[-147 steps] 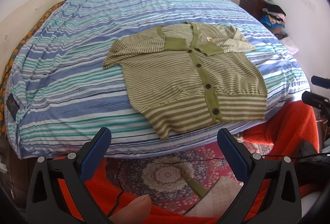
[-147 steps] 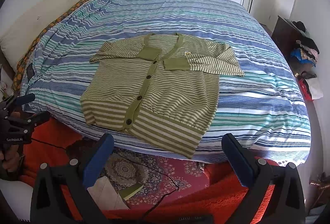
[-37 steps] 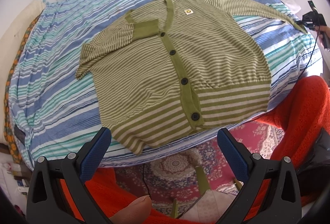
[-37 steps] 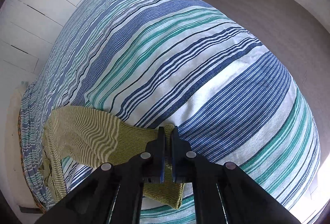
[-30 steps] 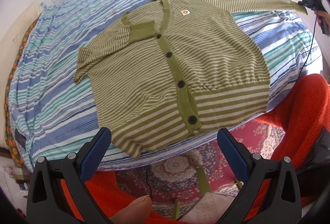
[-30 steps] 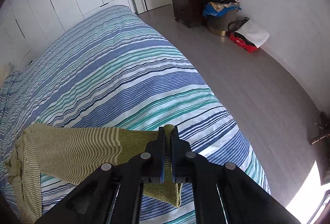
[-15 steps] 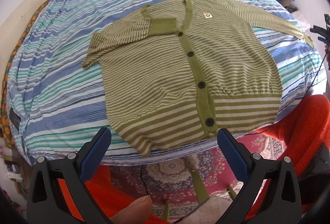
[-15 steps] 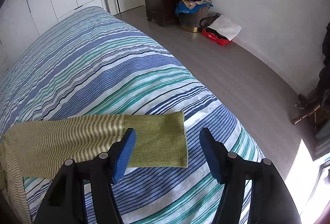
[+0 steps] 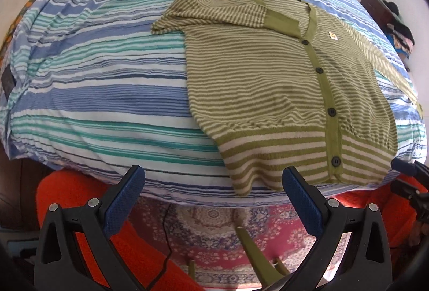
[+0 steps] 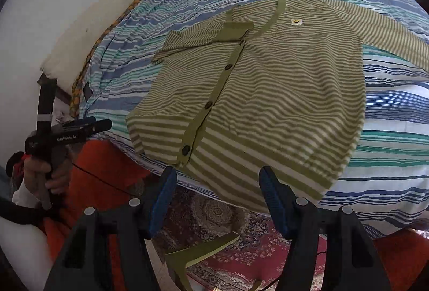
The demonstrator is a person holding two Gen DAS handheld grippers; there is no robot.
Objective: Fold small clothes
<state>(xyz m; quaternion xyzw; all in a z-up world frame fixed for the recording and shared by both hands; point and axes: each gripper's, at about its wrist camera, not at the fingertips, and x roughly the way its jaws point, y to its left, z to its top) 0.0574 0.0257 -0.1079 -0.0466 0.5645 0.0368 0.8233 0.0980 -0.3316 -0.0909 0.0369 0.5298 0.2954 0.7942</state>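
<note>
My left gripper is open and holds nothing. My right gripper is open too, with nothing in it. Both hang over the red rug by the near edge of the bed. Past them, the green striped cardigan lies flat on the bed, buttons up, its hem at the near edge. Its left sleeve is folded in across the chest. Its right sleeve lies stretched out to the right.
</note>
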